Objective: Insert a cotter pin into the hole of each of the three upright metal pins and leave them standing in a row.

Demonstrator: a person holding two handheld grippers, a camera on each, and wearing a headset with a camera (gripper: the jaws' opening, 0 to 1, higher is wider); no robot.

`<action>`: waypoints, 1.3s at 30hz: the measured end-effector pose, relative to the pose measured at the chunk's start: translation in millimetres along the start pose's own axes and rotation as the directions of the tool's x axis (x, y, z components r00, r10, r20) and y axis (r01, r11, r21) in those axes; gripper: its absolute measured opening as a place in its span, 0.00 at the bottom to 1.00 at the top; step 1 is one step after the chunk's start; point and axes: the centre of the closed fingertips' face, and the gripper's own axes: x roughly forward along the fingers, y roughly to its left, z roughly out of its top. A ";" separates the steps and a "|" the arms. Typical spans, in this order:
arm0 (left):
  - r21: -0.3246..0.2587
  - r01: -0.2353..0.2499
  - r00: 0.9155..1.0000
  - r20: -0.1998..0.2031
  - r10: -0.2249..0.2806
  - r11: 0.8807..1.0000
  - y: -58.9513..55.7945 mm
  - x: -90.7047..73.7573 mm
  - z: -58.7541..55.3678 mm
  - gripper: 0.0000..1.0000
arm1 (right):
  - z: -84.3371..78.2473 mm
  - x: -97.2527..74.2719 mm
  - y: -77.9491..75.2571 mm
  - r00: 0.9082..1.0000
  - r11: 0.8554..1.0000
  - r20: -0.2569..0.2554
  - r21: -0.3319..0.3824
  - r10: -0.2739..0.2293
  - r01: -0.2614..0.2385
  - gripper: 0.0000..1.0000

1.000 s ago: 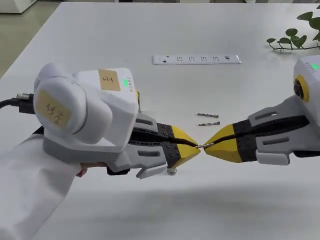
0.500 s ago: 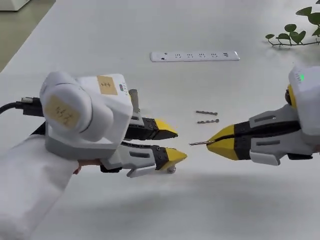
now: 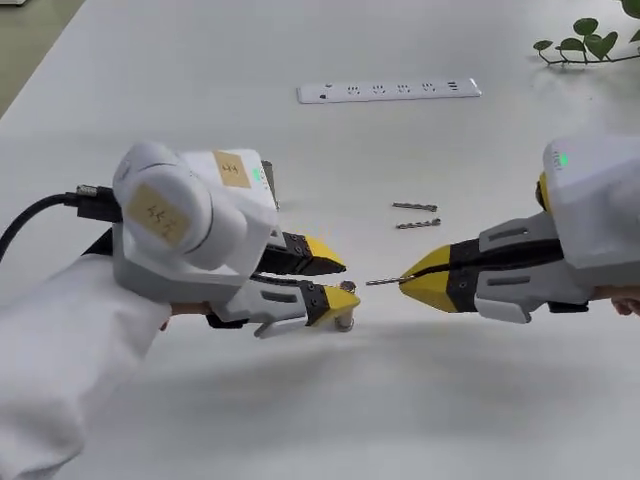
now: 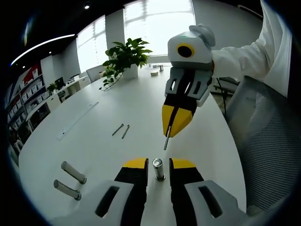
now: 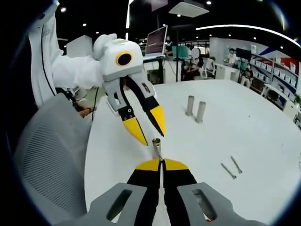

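Observation:
A short upright metal pin [image 4: 158, 168] stands on the white table between the open jaws of my left gripper [image 4: 159, 162]; it peeks out under that gripper [image 3: 346, 281] as the metal pin [image 3: 345, 321]. My right gripper [image 3: 404, 283] is shut on a cotter pin [image 3: 384, 281], which sticks out toward the left gripper and hangs just above and beyond the metal pin [image 5: 156, 147]. Two more metal pins [image 5: 190, 105] [image 5: 201, 112] stand side by side farther off. Two loose cotter pins [image 3: 415, 207] [image 3: 418, 224] lie on the table behind the grippers.
A white power strip [image 3: 388, 90] lies across the far side of the table, and a leafy plant [image 3: 590, 40] trails in at the far right. A mesh office chair [image 4: 263, 141] stands by the table edge. A cable [image 3: 40, 215] runs from the left gripper.
The left gripper, earlier shut tip to tip with the right on the cotter pin, has let go, opened and drawn back around the metal pin. The right gripper keeps the cotter pin.

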 end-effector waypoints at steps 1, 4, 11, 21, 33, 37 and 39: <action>0.002 0.000 1.000 -0.001 0.000 1.000 0.4 1.0 -0.4 0.14 | -0.4 0.5 -0.8 1.000 1.000 -0.001 0.001 -0.002 0.002 0.00; 0.002 0.004 1.000 -0.003 -0.004 1.000 0.0 2.7 -1.5 0.12 | -2.1 1.0 -2.7 1.000 1.000 -0.008 0.003 -0.008 0.008 0.00; -0.001 0.007 1.000 -0.013 -0.007 1.000 1.1 3.7 -5.5 0.08 | -5.8 4.5 -5.0 1.000 1.000 -0.024 0.001 -0.019 0.019 0.00; -0.010 0.027 0.999 -0.019 -0.027 1.000 -2.4 3.4 -6.4 0.06 | -9.1 12.0 -3.7 0.999 1.000 -0.045 -0.006 -0.012 0.012 0.00; -0.008 0.026 1.000 -0.015 -0.026 1.000 -2.9 2.9 -5.4 0.06 | -8.9 19.5 0.8 0.999 1.000 -0.045 -0.001 0.012 -0.012 0.00; -0.010 0.026 0.999 -0.020 -0.027 1.000 -3.3 2.8 -5.6 0.06 | -9.1 22.7 0.2 0.999 1.000 -0.048 0.001 0.012 -0.012 0.00; -0.005 0.024 0.999 -0.023 -0.024 1.000 -2.3 2.9 -6.3 0.06 | -8.3 23.9 0.3 0.999 1.000 -0.047 0.001 0.013 -0.013 0.00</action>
